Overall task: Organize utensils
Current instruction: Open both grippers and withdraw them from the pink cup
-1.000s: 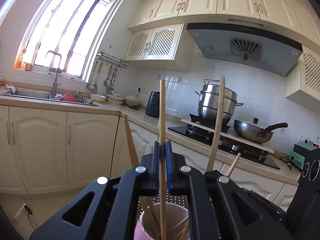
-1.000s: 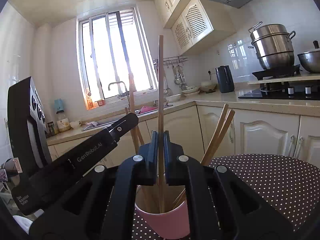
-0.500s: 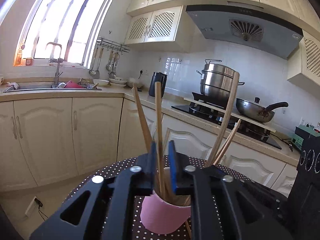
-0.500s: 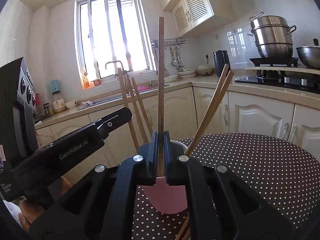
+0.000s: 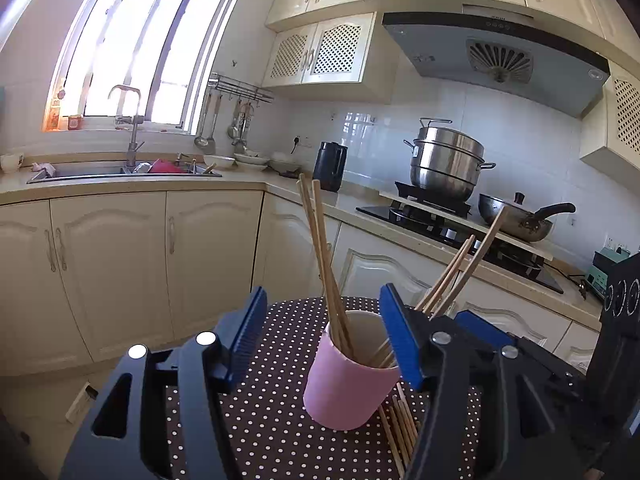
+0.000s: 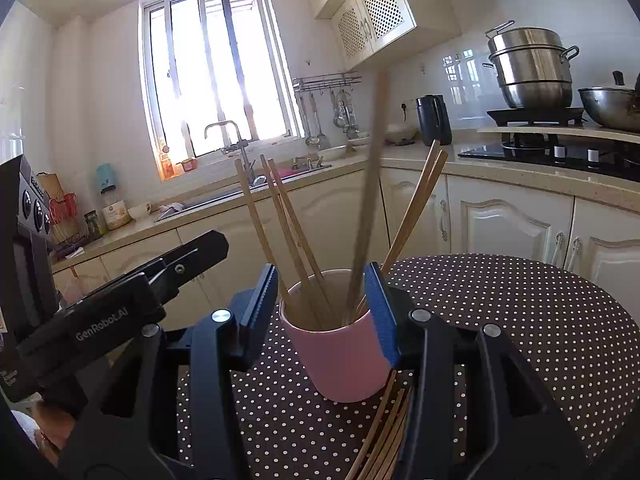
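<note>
pink cup point(image 6: 340, 356) sits between the right claw point(image 6: 324, 300) fingers (untouched)

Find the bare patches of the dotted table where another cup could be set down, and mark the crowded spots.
Bare dotted cloth lies right of the pink cup, out to the table's far rim, and behind the cup. Crowded: the loose chopsticks lying in front of the cup, and both open claws flanking it.

Window point(image 5: 132, 40): bright daylight, above the sink point(image 5: 120, 170)
Cabinets point(image 5: 108, 264): cream doors below the sink, more overhead
Wall point(image 5: 380, 128): white tiles right of the sink
Range hood point(image 5: 496, 56): grey, farther right
Utensil rail point(image 5: 240, 90): between window and hood
</note>
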A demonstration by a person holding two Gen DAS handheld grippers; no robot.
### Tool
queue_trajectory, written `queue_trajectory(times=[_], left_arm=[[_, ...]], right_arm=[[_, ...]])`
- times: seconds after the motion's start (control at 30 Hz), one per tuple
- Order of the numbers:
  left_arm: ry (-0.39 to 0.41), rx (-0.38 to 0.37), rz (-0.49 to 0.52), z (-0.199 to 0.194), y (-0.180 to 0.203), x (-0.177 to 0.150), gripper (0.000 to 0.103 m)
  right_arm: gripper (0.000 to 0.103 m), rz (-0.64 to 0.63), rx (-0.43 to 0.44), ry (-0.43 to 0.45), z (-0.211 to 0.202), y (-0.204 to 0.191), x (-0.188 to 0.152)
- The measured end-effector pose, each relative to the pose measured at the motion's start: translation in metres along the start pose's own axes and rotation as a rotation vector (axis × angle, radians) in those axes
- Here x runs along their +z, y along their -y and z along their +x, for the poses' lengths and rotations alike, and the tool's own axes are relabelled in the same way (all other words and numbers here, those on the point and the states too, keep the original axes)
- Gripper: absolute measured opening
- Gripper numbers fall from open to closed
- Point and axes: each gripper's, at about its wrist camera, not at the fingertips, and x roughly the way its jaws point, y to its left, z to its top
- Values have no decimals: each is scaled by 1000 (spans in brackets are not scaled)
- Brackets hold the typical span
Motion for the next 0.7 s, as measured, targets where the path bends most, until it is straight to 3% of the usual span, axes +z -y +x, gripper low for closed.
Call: queue_trajectory(times=[0.37, 0.53, 0.7], left_arm=[[35, 19, 47, -58, 8, 6, 62], [23, 14, 80, -76, 20, 5, 63], [-39, -3, 113, -83, 33, -2, 65]], right_arm=[[51, 0, -9, 28, -48, -16, 7], [52, -7, -15, 24, -71, -20, 7], [53, -3, -22, -5, -90, -20, 2]])
